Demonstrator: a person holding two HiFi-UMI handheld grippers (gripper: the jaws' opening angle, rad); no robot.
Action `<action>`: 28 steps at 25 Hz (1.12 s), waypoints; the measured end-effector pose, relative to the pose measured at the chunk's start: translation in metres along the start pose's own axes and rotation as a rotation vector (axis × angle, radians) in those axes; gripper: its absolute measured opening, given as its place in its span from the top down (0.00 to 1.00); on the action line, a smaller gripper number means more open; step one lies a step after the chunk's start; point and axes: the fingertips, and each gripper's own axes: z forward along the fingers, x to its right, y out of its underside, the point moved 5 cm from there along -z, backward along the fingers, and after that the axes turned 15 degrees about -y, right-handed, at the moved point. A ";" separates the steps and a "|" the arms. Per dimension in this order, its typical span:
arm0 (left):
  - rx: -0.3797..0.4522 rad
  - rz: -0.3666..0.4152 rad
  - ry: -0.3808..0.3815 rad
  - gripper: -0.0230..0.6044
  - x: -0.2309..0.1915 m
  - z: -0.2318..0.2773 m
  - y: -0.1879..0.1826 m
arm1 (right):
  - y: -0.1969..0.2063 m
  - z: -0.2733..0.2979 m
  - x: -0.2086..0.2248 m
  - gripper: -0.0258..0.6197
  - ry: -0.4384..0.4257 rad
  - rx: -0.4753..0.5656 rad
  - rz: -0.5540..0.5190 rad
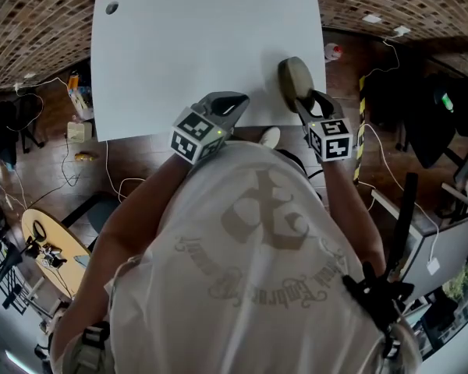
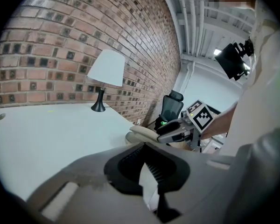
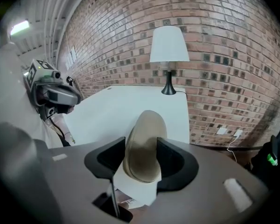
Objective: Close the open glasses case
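The olive-tan glasses case [image 1: 293, 76] sits near the front right edge of the white table [image 1: 187, 53]. In the right gripper view the case [image 3: 142, 143] looks closed and stands on edge, between the jaws of my right gripper [image 3: 141, 155]. The jaws are spread wide: the left pad is clear of the case and the right pad lies close beside it. My left gripper [image 1: 235, 104] hovers at the table's front edge, left of the case. Its jaws [image 2: 147, 164] are only narrowly apart, with nothing between them. From there the case [image 2: 141, 133] shows under the right gripper [image 2: 177, 129].
A white lamp [image 3: 169, 45] stands at the table's far edge against the brick wall. A black office chair [image 2: 172, 107] is beyond the table's right side. Cables and clutter lie on the wooden floor [image 1: 101, 170] around the person.
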 end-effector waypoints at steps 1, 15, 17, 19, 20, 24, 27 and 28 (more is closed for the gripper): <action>0.000 0.002 0.002 0.95 0.000 0.001 -0.001 | 0.000 0.002 -0.003 0.62 -0.014 0.002 -0.002; -0.024 0.018 0.024 0.95 -0.003 0.008 -0.004 | 0.006 0.019 -0.001 0.94 -0.016 0.020 0.002; -0.019 0.015 0.023 0.95 -0.003 0.009 -0.005 | 0.007 0.020 -0.001 0.94 -0.020 0.040 -0.004; -0.021 0.012 0.023 0.95 -0.004 0.010 -0.005 | 0.008 0.020 0.000 0.95 -0.031 0.054 -0.008; -0.025 0.011 0.023 0.95 -0.005 0.011 -0.004 | 0.008 0.021 0.000 0.95 -0.035 0.057 -0.008; -0.030 0.009 0.030 0.95 -0.004 0.011 -0.004 | 0.009 0.019 0.000 0.95 -0.034 0.056 0.004; -0.034 0.015 0.044 0.95 -0.006 0.009 -0.003 | 0.008 0.021 -0.003 0.95 -0.028 0.060 0.010; -0.031 0.017 0.042 0.95 -0.010 0.007 -0.003 | 0.006 0.025 -0.004 0.95 -0.034 0.068 0.023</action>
